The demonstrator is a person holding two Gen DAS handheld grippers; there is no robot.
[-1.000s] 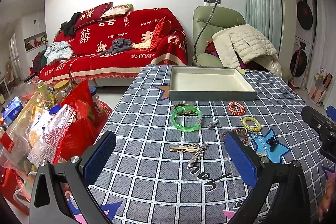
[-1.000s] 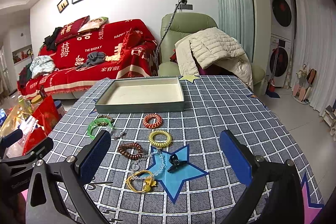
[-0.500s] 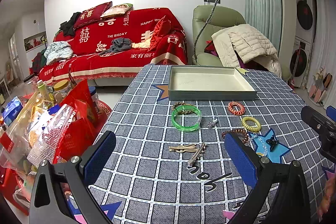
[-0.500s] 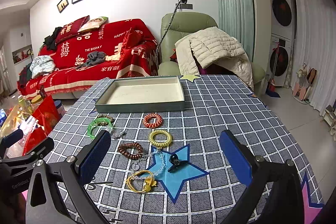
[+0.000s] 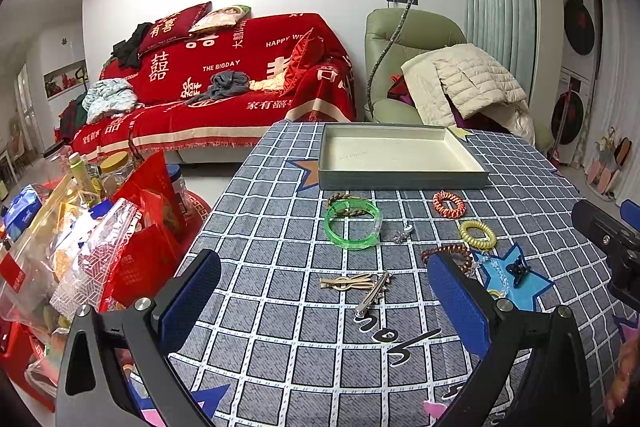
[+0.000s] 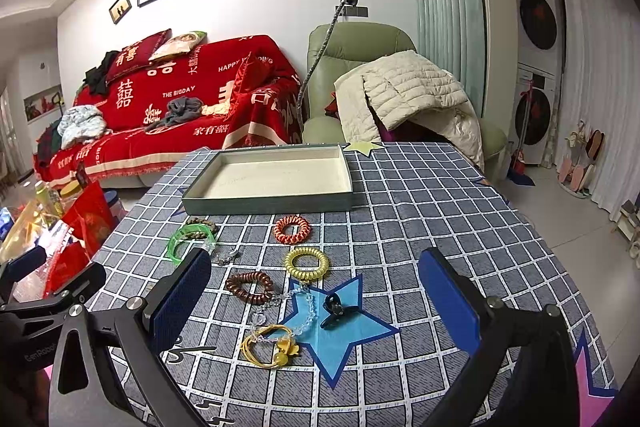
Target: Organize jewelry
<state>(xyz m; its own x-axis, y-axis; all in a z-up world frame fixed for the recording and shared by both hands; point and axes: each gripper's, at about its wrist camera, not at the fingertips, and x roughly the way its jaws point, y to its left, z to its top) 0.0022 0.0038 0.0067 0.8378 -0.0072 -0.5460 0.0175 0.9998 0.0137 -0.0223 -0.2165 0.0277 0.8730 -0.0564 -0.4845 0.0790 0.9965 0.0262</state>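
Nothing has changed in the last second: I hold the left gripper (image 5: 324,301) and right gripper (image 6: 316,299) wide and empty, so sorting has not begun. The tray (image 6: 268,201) on the desk (image 6: 440,211) is bare. Just in front of it lie the green bangle (image 5: 353,225), coil hair ties (image 6: 306,263) and hair clips (image 5: 362,287). Behind the tray stand a red sofa (image 5: 224,87) and green armchair (image 6: 360,67).

Grey checked woven tablecloth (image 6: 420,211): matt, coarse. Translucent green plastic bangle (image 5: 353,223): glossy. Orange coiled plastic hair tie (image 6: 292,229): shiny. Grey-green shallow tray (image 6: 224,203) w/ cream matt lining. Blue gripper pads (image 6: 182,301): textured, rubbery.
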